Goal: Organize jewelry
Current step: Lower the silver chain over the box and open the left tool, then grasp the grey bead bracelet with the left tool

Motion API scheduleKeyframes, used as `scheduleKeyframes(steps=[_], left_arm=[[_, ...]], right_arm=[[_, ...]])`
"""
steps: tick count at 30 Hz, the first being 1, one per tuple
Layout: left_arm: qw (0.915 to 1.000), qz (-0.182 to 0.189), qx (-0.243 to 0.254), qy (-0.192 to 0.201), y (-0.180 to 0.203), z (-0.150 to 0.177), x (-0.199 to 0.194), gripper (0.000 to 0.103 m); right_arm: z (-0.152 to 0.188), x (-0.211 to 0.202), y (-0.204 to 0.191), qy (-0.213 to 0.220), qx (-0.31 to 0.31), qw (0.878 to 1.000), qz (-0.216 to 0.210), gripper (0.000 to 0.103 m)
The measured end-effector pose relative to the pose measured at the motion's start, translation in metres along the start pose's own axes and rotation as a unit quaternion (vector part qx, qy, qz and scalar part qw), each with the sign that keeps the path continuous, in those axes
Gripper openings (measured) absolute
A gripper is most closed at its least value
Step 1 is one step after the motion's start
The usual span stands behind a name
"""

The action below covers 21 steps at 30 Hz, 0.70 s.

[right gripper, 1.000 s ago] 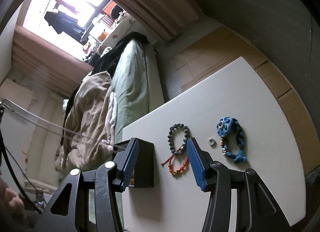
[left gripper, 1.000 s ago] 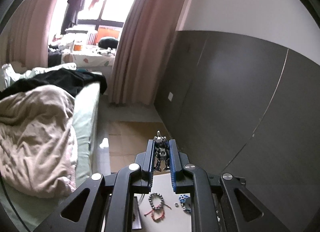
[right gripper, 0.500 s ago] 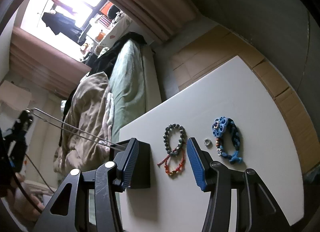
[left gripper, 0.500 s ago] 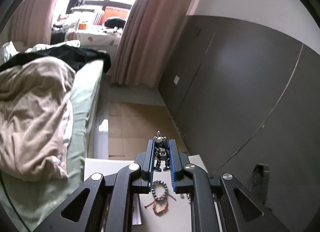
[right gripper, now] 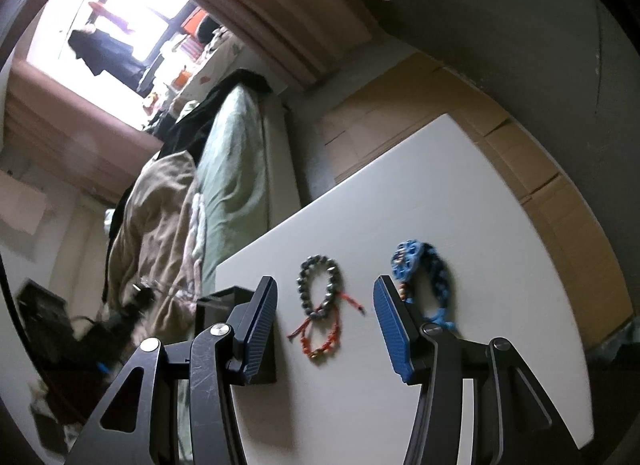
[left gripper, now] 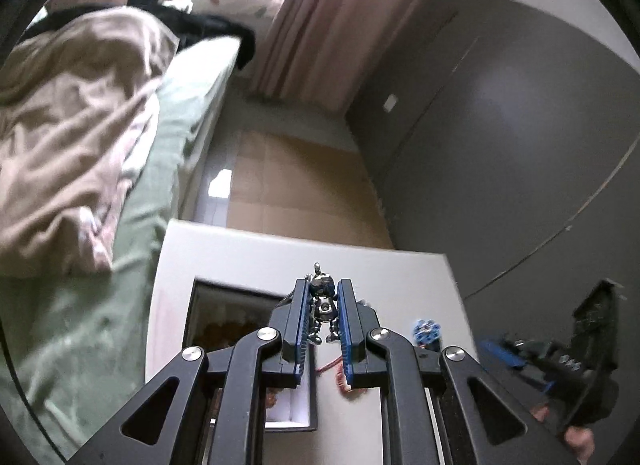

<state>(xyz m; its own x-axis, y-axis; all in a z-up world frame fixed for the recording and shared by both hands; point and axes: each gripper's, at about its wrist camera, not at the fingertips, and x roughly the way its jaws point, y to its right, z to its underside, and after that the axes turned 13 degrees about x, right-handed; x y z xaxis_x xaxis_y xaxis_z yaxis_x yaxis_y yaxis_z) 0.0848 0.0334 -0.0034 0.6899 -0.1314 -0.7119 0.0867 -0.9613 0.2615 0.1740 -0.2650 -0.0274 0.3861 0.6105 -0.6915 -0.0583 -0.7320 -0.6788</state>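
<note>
My left gripper (left gripper: 323, 297) is shut on a small silver figure pendant (left gripper: 322, 307) with a thin chain, held above the white table (left gripper: 248, 261) and over the open black jewelry box (left gripper: 224, 317). My right gripper (right gripper: 324, 305) is open and empty, low over the table (right gripper: 460, 225). Between its fingers lie a dark bead bracelet (right gripper: 320, 281) and a red cord bracelet (right gripper: 320, 339). A blue woven bracelet (right gripper: 420, 269) lies just right of the right finger. The black box (right gripper: 218, 299) shows behind the left finger.
A bed with green sheet (left gripper: 100, 305) and beige blanket (left gripper: 68, 137) runs along the table's left side. A dark grey wall (left gripper: 520, 145) stands to the right. Cardboard (left gripper: 296, 193) covers the floor beyond the table. The right gripper shows at the left view's right edge (left gripper: 560, 353).
The left gripper has tilted down and moved over the table with the pendant, so the box came into its view. The right gripper has stayed open, shifting slightly over the bracelets.
</note>
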Motion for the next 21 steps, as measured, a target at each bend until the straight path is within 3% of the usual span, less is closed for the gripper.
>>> scheduleKeyframes(steps=[2,4,6,8,11,21], left_arm=[[0.9999,-0.004,-0.008,-0.01,-0.005,0.001,0.005,0.015],[0.9995,-0.003,-0.024,-0.019,-0.011,0.003,0.008,0.028],[0.9991,-0.01,-0.038,-0.015,-0.014,0.005,0.006,0.066],[0.9991,-0.015,-0.04,0.003,-0.013,0.005,-0.001,0.077],[0.9994,-0.018,-0.029,0.01,-0.003,0.002,-0.004,0.078],[0.9987,-0.011,0.041,-0.028,0.054,0.006,0.021,0.078]], right_arm=[[-0.002,-0.001,0.005,0.002,0.007,1.0,0.006,0.051],[-0.004,-0.003,0.008,0.005,0.012,1.0,0.007,0.051],[-0.006,-0.004,0.009,0.008,0.013,1.0,0.009,0.051],[-0.007,-0.005,0.011,0.009,0.015,1.0,0.009,0.051],[-0.008,-0.006,0.014,0.009,0.022,1.0,0.01,0.051],[-0.015,-0.008,0.034,-0.004,0.052,0.998,0.029,0.051]])
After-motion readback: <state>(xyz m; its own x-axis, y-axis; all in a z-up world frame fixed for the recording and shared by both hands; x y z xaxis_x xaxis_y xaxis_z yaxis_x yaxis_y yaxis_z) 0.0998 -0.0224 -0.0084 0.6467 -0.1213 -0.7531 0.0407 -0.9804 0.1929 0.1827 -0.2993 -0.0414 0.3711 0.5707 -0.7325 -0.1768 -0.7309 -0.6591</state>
